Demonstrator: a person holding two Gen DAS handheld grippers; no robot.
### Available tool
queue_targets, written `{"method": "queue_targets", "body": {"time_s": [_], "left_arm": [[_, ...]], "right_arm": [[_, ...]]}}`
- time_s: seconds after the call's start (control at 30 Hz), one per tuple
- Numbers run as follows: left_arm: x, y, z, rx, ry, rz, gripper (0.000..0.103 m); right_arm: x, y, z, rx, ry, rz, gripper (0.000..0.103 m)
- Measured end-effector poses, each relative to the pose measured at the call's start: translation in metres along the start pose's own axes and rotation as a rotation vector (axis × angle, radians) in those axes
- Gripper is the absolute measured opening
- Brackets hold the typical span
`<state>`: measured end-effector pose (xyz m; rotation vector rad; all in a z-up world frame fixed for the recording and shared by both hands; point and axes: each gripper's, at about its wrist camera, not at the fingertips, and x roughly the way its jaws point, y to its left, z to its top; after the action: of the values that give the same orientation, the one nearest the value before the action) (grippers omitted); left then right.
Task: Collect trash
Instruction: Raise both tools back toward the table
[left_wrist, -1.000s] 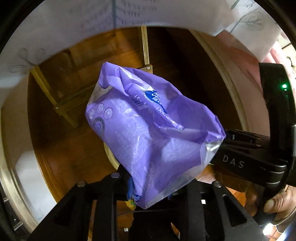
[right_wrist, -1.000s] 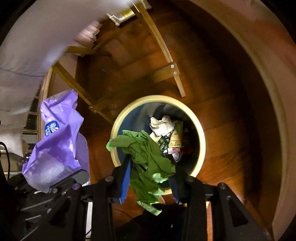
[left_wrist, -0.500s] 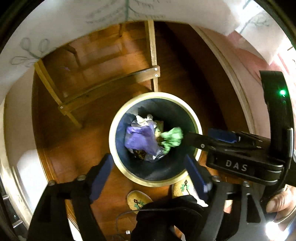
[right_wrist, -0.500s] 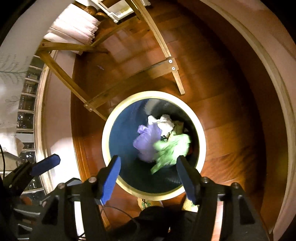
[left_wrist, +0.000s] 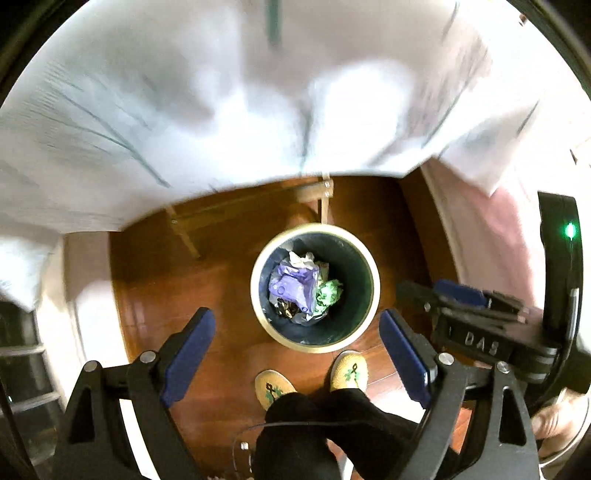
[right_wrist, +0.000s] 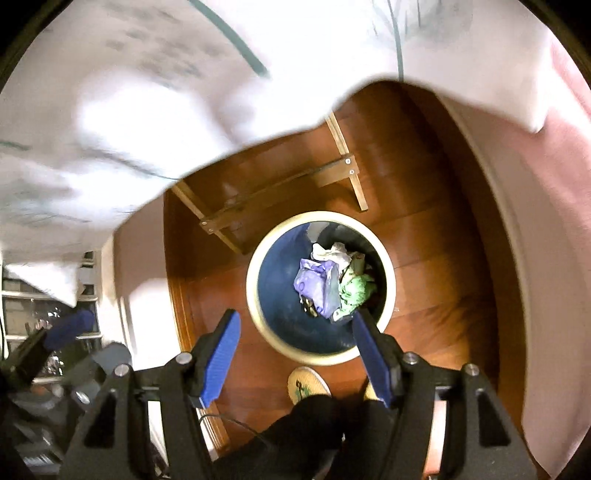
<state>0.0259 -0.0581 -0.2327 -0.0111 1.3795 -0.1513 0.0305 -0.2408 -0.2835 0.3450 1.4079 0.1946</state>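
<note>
A round dark trash bin (left_wrist: 255, 291) (right_wrist: 252, 284) with a cream rim stands on the wooden floor straight below both grippers. Inside it lie a purple plastic bag (left_wrist: 291, 288) (right_wrist: 314, 284), a crumpled green wrapper (left_wrist: 329, 293) (right_wrist: 355, 290) and white paper (right_wrist: 332, 251). High above the bin, my left gripper (left_wrist: 295, 314) has its jaws opening, with nothing between the blue pads. My right gripper (right_wrist: 295, 314) is open and empty too, well above the bin; the left wrist view shows it at the right edge.
A white tablecloth (left_wrist: 221, 110) (right_wrist: 147, 110) overhangs the top of both views. Wooden table legs and a crossbar (right_wrist: 280, 188) stand just beyond the bin. The person's patterned slippers (left_wrist: 347, 369) (right_wrist: 306, 384) and dark trouser legs are right beside the bin's near side. A pink wall (right_wrist: 535, 221) runs along the right.
Both grippers let go: the purple bag and the green wrapper fell into the bin. Both grippers have since risen, so the bin looks smaller and the tablecloth fills more of the view.
</note>
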Motion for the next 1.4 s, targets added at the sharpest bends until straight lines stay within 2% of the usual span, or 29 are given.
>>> {"method": "queue_targets", "body": {"time_s": [0.13, 0.27, 0.43, 0.67, 0.8, 1.07, 1.23, 1.4], "left_arm": [[-0.072, 0.004, 0.012, -0.066, -0.059, 0.025, 0.089], [-0.15, 0.006, 0.022, -0.109, -0.142, 0.049, 0.089], [-0.237, 0.008, 0.03, -0.149, -0.27, 0.098, 0.089], [-0.313, 0.001, 0.042, -0.169, -0.418, 0.135, 0.089], [-0.335, -0.005, 0.054, -0.173, -0.475, 0.17, 0.089], [-0.359, -0.011, 0.075, -0.177, -0.535, 0.239, 0.089], [-0.36, 0.0, 0.102, -0.175, -0.555, 0.264, 0.089], [-0.35, 0.023, 0.145, -0.165, -0.547, 0.268, 0.089]], "right_arm": [[-0.059, 0.025, 0.0, -0.064, -0.011, 0.011, 0.063], [-0.126, 0.054, 0.007, -0.166, -0.06, 0.02, 0.063], [-0.198, 0.084, 0.019, -0.28, -0.162, 0.03, 0.063], [-0.272, 0.116, 0.045, -0.419, -0.34, 0.029, 0.063], [-0.293, 0.131, 0.06, -0.478, -0.387, 0.044, 0.063], [-0.316, 0.158, 0.094, -0.55, -0.444, 0.071, 0.063], [-0.318, 0.175, 0.121, -0.559, -0.458, 0.073, 0.063], [-0.308, 0.195, 0.158, -0.569, -0.458, 0.067, 0.063]]}}
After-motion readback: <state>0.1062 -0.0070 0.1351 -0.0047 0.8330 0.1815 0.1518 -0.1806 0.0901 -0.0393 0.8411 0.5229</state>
